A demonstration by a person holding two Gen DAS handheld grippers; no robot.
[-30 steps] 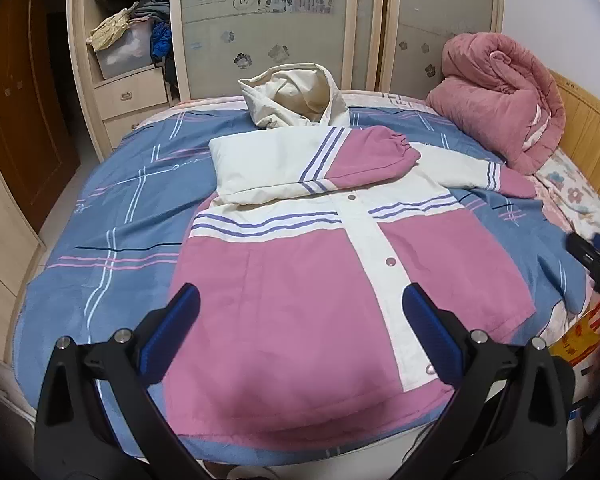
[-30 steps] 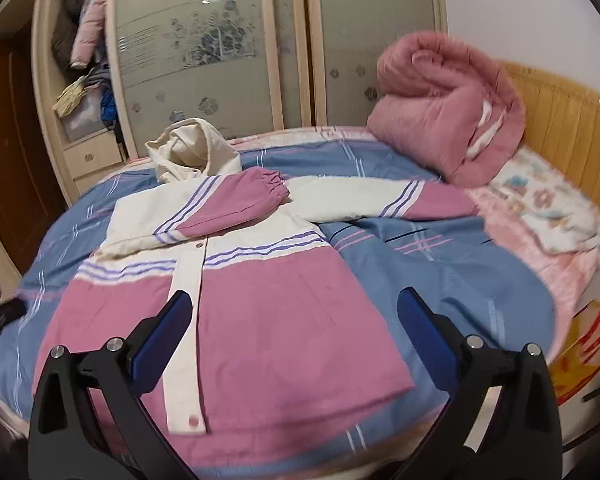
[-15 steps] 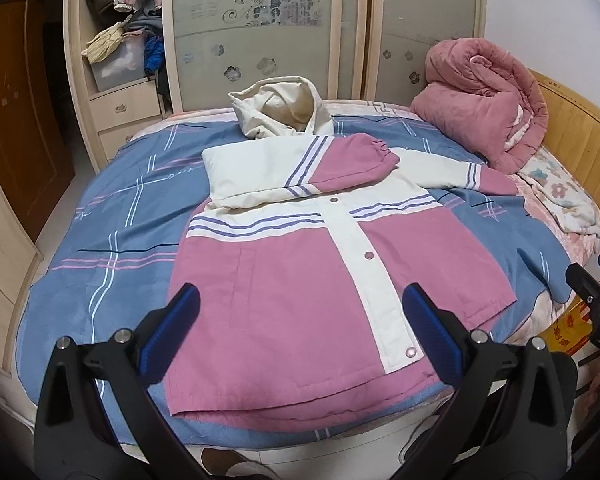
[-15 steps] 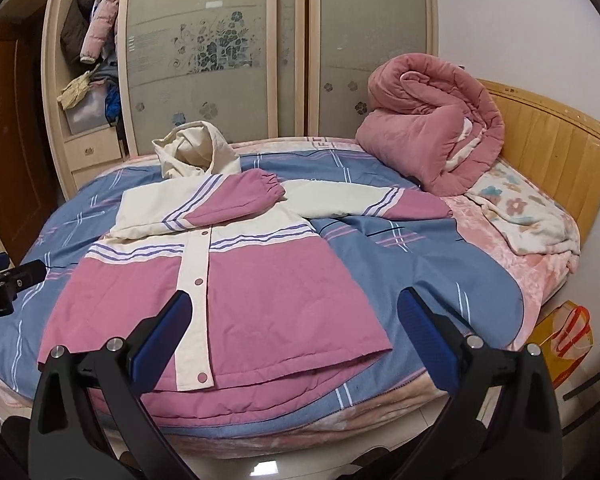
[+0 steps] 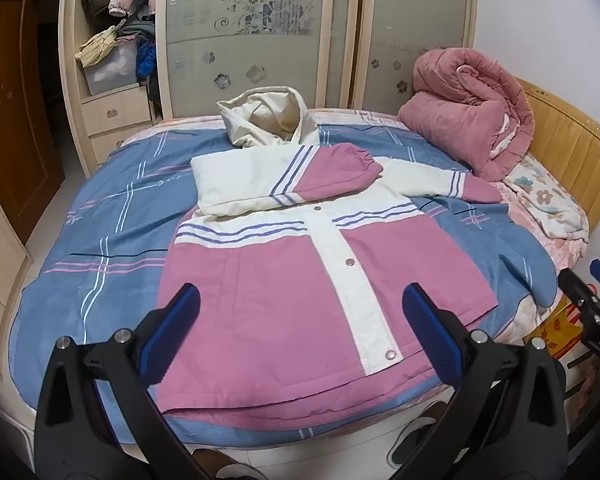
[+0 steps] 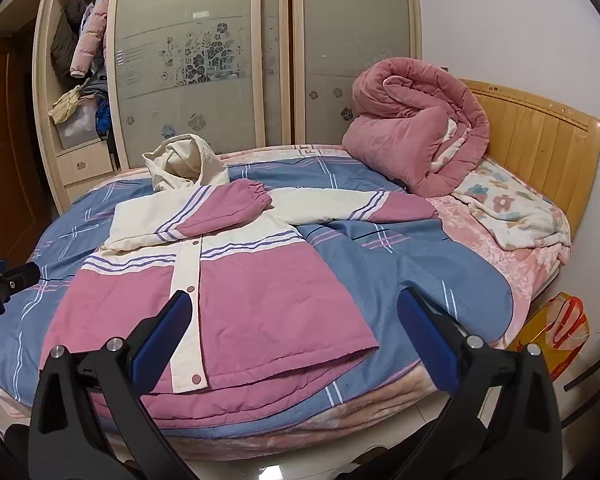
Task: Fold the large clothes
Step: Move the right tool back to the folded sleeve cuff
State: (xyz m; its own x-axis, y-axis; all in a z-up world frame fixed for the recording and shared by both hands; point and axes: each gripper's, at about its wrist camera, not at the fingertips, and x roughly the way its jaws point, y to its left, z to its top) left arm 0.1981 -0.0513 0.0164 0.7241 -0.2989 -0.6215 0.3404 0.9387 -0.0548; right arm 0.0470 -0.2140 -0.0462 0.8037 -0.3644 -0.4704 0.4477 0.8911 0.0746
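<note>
Home bedroom: bed (image 5: pixel 100 240), sliding-door wardrobe (image 6: pixel 204 60), rolled quilt (image 6: pixel 416 136).

Jacket (image 5: pixel 284 280) chest beneath folded sleeve (image 5: pixel 300 178)

Your jacket (image 5: pixel 284 292) is smooth, matt woven cloth in pink and cream, lightly padded, with shiny metal snaps down the placket. It lies on a soft, slightly fuzzy blue blanket (image 5: pixel 112 240). Far right, the rolled pink quilt (image 6: pixel 416 136) looks plush. The headboard (image 6: pixel 540 148) is glossy varnished wood; the wardrobe doors (image 6: pixel 204 60) are frosted glass. Your left gripper (image 5: pixel 300 336) has matt black plastic arms and textured blue pads (image 5: pixel 430 336).
</note>
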